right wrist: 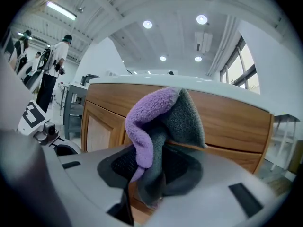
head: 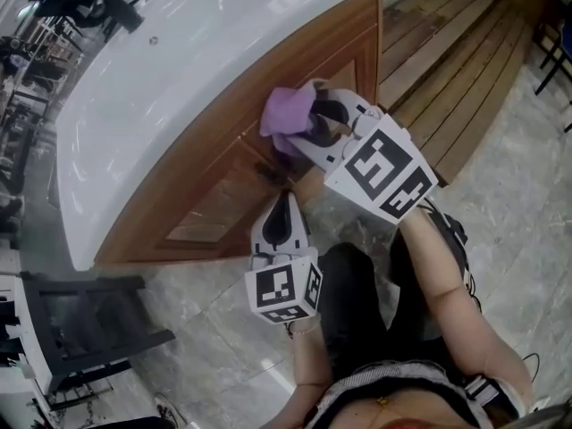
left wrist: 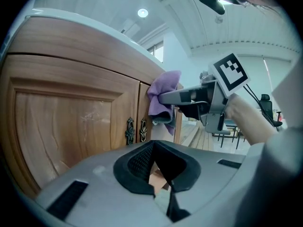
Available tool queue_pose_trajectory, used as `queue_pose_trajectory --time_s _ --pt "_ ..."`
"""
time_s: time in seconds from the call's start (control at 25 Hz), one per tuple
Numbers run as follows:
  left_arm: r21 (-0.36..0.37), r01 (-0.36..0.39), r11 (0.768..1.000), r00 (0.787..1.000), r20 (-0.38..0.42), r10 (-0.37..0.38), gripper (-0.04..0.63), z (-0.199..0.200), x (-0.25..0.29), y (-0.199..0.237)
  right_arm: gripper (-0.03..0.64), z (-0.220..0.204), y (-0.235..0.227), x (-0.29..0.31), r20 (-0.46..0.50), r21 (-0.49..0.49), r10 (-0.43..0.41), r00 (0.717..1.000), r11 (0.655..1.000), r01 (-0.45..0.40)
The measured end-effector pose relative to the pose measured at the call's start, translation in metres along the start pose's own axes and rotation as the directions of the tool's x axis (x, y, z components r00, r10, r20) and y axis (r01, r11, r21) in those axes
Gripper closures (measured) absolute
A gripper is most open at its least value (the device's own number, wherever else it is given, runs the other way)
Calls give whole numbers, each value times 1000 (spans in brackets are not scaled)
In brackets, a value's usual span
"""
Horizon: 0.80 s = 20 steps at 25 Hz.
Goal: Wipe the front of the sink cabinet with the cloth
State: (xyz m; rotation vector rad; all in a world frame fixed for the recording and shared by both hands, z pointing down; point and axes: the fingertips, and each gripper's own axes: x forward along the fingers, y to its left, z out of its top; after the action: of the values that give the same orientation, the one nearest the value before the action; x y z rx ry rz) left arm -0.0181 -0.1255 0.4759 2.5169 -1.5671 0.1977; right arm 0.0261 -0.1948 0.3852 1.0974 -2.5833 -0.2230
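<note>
We see the purple and grey cloth (right wrist: 158,122) bunched up between the jaws of the right tool (right wrist: 150,170), which is clenched on it. Straight ahead of that tool the cloth lies against the wooden front of the sink cabinet (head: 210,190), high up and just under the white sink top (head: 170,70). From the left gripper view we see the cloth hanging off the right tool's tip, at the edge of a door.

The left tool (left wrist: 158,176) sits lower than the right one and apart from it. Its jaws are closed together with nothing between them. It points at the cabinet, with two dark metal door handles (left wrist: 136,131) just ahead of it.

Beyond the right tool's far side runs wooden decking (head: 447,52), and grey tiled floor (head: 206,338) lies under both tools.
</note>
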Motion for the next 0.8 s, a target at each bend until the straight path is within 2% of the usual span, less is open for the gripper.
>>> queue_pose_trajectory --time_s 0.44,0.8 --pt "11 63 998 998 -11 -63 595 -2 19 -26 442 -22 -34 -12 -33 15 -74 997 997 75" --pt "7 93 996 995 -36 -93 595 -11 32 -40 442 -45 -81 -29 -82 19 -204 976 978 206"
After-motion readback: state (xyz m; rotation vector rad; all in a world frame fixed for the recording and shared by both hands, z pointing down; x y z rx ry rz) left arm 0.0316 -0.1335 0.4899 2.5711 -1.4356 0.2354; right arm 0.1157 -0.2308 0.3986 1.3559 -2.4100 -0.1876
